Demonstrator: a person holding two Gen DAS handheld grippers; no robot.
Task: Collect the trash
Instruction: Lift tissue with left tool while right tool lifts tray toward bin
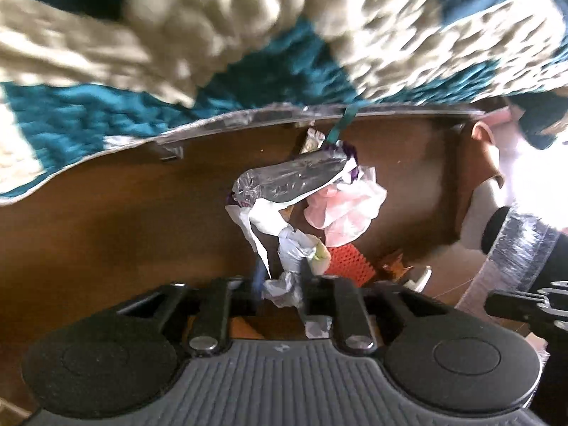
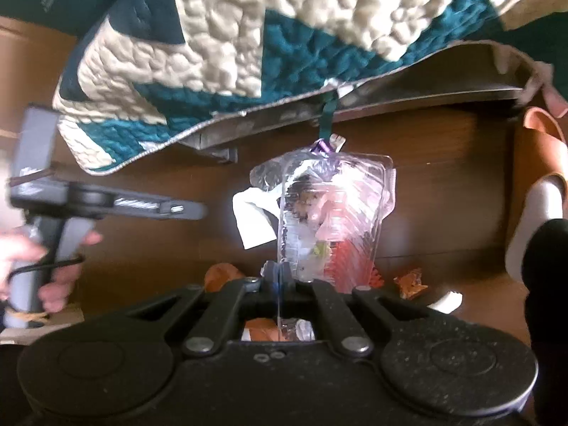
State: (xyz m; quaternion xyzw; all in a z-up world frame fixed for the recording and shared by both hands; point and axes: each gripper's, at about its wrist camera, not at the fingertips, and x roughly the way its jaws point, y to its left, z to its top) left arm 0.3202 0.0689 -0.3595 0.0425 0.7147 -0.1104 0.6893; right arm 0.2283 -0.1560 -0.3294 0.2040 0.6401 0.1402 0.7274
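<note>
The black two-finger right gripper (image 2: 278, 277) fills the bottom of its own view, its jaws pressed fully together on the edge of a clear, crinkled plastic bag (image 2: 330, 213) that stands up in front of it, with pink, white and red scraps showing through the film. The black left gripper (image 1: 284, 289) lies just as close in the other view; its jaws stand partly apart, crumpled white wrapping (image 1: 289, 266) lies between them, and whether the pads press on it cannot be told. Behind both spreads the largest thing, a quilted blanket of cream and teal patches (image 2: 248, 46), draped over an edge so that its hem hangs above the dark brown wooden floor (image 1: 117, 220). On that floor, below the hem, lies the trash: a silvery foil wrapper (image 1: 294, 177), a crumpled pale pink plastic scrap (image 1: 346, 209) touching it, an orange-red mesh piece (image 1: 346, 262) near the left gripper, and a small orange wrapper (image 2: 410, 282) to the right. A narrow teal ribbon (image 2: 328, 117) dangles from the blanket hem down to the bag's top. A person's hand (image 2: 42, 262) grips the grey handle of the left gripper at the left edge of the right view.
</note>
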